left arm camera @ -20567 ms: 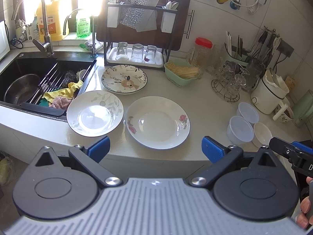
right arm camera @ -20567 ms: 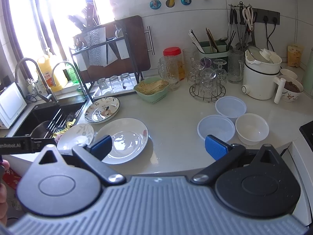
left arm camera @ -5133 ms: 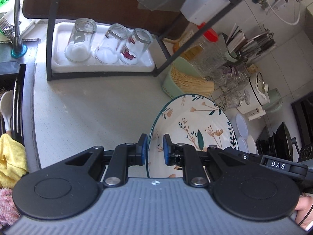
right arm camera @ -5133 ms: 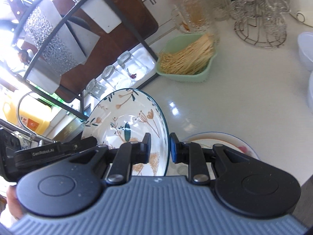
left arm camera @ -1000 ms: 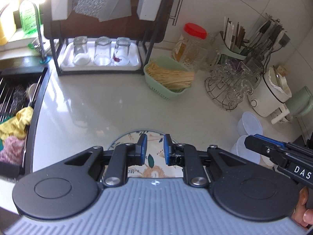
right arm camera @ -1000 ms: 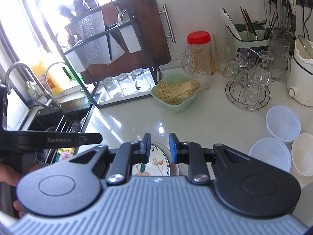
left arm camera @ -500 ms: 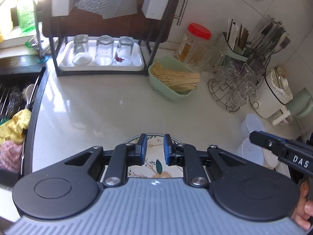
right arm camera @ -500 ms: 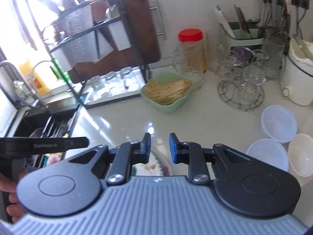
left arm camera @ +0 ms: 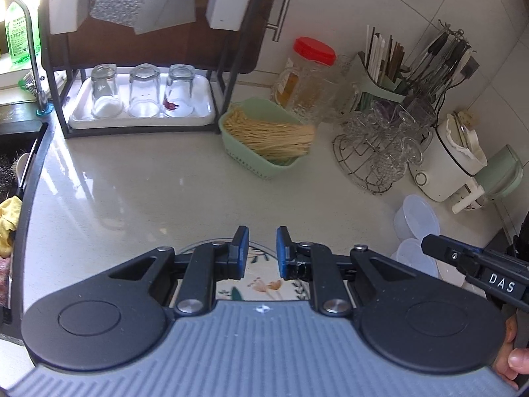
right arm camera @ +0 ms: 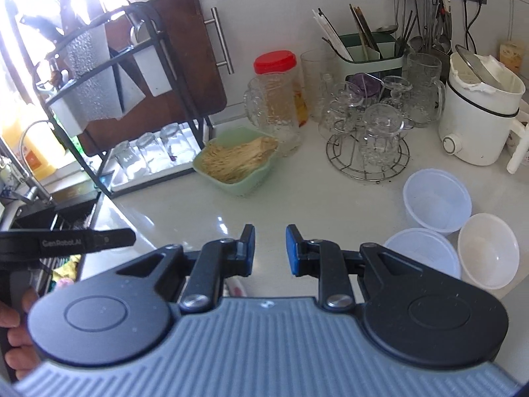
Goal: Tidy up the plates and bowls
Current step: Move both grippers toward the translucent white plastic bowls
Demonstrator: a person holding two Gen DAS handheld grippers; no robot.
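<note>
Both grippers parted, holding nothing

Left gripper (left arm camera: 259,248) and right gripper (right arm camera: 269,248) point toward 12 o'clock, jaws slightly apart (blue pads facing); bare fingers (left arm camera: 515,360) wrap the right handle at 4 o'clock.

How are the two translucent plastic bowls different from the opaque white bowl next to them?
The two translucent plastic bowls let the countertop's light through and look bluish; the opaque white bowl is solid cream-white. The white bowl sits furthest right, and the translucent ones lie left of it. All three are round, upright and appear empty, grouped close together.
</note>
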